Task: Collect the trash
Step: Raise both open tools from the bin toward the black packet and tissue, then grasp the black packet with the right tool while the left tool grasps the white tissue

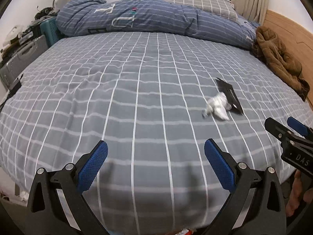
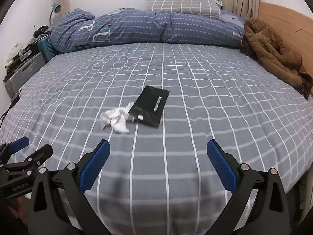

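A crumpled white tissue (image 2: 116, 118) lies on the grey checked bed sheet (image 2: 195, 74), touching the left end of a flat black packet (image 2: 151, 105). From the left wrist view the same tissue (image 1: 218, 105) and black packet (image 1: 229, 96) lie to the right. My right gripper (image 2: 158, 158) hovers open over the near part of the bed, short of both items, nothing between its blue pads. My left gripper (image 1: 156, 159) is open too, over bare sheet to the left of the trash. Each gripper shows at the edge of the other's view.
A rolled blue striped duvet (image 2: 146, 27) and a checked pillow (image 2: 183, 4) lie across the far side of the bed. A brown jacket (image 2: 273, 52) lies by the wooden headboard (image 2: 289, 23) on the right. Suitcases (image 1: 23, 56) and clutter stand left of the bed.
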`<move>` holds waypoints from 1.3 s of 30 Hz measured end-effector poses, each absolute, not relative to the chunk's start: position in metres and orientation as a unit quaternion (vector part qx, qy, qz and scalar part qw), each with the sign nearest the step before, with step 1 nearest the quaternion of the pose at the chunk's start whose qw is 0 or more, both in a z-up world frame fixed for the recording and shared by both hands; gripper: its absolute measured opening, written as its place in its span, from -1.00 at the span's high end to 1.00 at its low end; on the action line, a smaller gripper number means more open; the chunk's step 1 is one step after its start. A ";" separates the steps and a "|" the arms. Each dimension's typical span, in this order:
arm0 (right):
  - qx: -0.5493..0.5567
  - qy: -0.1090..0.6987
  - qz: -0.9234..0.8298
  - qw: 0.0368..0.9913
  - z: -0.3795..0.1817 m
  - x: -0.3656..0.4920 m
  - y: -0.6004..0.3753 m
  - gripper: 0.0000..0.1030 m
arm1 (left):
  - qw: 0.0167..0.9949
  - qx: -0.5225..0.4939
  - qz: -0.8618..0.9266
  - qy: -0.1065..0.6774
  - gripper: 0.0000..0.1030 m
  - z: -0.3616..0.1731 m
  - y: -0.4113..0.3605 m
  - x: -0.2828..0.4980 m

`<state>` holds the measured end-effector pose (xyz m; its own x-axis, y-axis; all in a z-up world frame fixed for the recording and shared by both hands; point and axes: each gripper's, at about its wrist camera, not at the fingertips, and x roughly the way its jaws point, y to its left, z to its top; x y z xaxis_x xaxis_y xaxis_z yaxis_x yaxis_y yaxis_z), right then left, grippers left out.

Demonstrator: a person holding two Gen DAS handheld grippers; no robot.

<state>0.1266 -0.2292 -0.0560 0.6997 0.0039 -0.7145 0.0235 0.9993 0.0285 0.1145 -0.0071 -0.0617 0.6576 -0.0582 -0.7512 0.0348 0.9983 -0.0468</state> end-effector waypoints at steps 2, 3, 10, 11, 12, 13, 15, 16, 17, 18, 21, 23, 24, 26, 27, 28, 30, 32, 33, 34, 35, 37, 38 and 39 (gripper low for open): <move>0.023 0.398 -0.001 0.917 -0.060 0.144 -0.229 -0.85 | 0.910 -0.016 -0.026 0.413 -0.89 -0.063 -0.005 0.130; 0.028 0.405 0.002 0.914 -0.062 0.157 -0.229 -0.85 | 0.910 -0.016 -0.026 0.413 -0.89 -0.063 -0.005 0.136; 0.042 0.432 0.002 0.901 -0.078 0.214 -0.228 -0.77 | 0.910 -0.012 -0.027 0.413 -0.89 -0.067 -0.002 0.185; 0.046 0.437 0.000 0.898 -0.081 0.221 -0.229 -0.73 | 0.910 -0.013 -0.028 0.414 -0.89 -0.069 -0.001 0.190; 0.050 0.443 -0.001 0.895 -0.084 0.227 -0.230 -0.68 | 0.909 -0.012 -0.029 0.416 -0.89 -0.071 -0.002 0.197; 0.059 0.453 0.002 0.890 -0.089 0.235 -0.232 -0.65 | 0.908 -0.011 -0.030 0.417 -0.89 -0.072 -0.002 0.200; 0.080 0.467 0.007 0.880 -0.096 0.245 -0.236 -0.53 | 0.908 -0.011 -0.030 0.417 -0.89 -0.073 -0.002 0.207; 0.088 0.474 0.011 0.876 -0.100 0.250 -0.239 -0.49 | 0.908 -0.012 -0.031 0.417 -0.89 -0.073 -0.002 0.209; 0.090 0.478 0.012 0.873 -0.103 0.254 -0.240 -0.42 | 0.908 -0.011 -0.031 0.417 -0.89 -0.074 -0.002 0.210; 0.092 0.482 0.012 0.871 -0.106 0.257 -0.240 -0.35 | 0.908 -0.009 -0.032 0.418 -0.89 -0.074 -0.002 0.212; 0.090 0.488 0.013 0.868 -0.109 0.261 -0.240 -0.12 | 0.907 -0.005 -0.032 0.419 -0.89 -0.076 -0.003 0.214; 0.092 0.488 0.013 0.868 -0.110 0.260 -0.241 -0.11 | 0.907 -0.004 -0.032 0.420 -0.89 -0.077 -0.005 0.213; 0.093 0.487 0.013 0.868 -0.109 0.260 -0.242 -0.07 | 0.907 -0.003 -0.033 0.420 -0.89 -0.077 -0.006 0.212; 0.093 0.486 0.014 0.869 -0.109 0.259 -0.241 0.00 | 0.907 0.001 -0.034 0.419 -0.89 -0.077 -0.008 0.211; 0.091 0.485 0.016 0.870 -0.109 0.258 -0.241 0.10 | 0.908 0.004 -0.034 0.418 -0.89 -0.077 -0.009 0.210; 0.086 0.484 0.017 0.870 -0.109 0.258 -0.241 0.13 | 0.908 0.005 -0.035 0.418 -0.89 -0.077 -0.011 0.209; 0.078 0.485 0.017 0.871 -0.111 0.258 -0.238 0.22 | 0.908 0.008 -0.036 0.417 -0.89 -0.076 -0.013 0.208; 0.070 0.485 0.016 0.871 -0.112 0.256 -0.237 0.34 | 0.908 0.009 -0.036 0.417 -0.89 -0.075 -0.015 0.208; 0.067 0.486 0.015 0.872 -0.112 0.256 -0.237 0.43 | 0.908 0.009 -0.036 0.417 -0.89 -0.075 -0.015 0.208; 0.065 0.486 0.015 0.872 -0.112 0.256 -0.238 0.47 | 0.908 0.009 -0.037 0.417 -0.89 -0.075 -0.015 0.208; 0.066 0.486 0.016 0.871 -0.112 0.257 -0.239 0.50 | 0.908 0.010 -0.037 0.416 -0.89 -0.075 -0.016 0.208; 0.071 0.486 0.018 0.871 -0.112 0.257 -0.242 0.53 | 0.908 0.013 -0.040 0.416 -0.89 -0.075 -0.020 0.207; 0.073 0.485 0.019 0.871 -0.112 0.257 -0.242 0.54 | 0.908 0.015 -0.041 0.417 -0.89 -0.076 -0.022 0.207; 0.076 0.482 0.019 0.873 -0.110 0.256 -0.244 0.54 | 0.908 0.016 -0.043 0.417 -0.89 -0.076 -0.024 0.207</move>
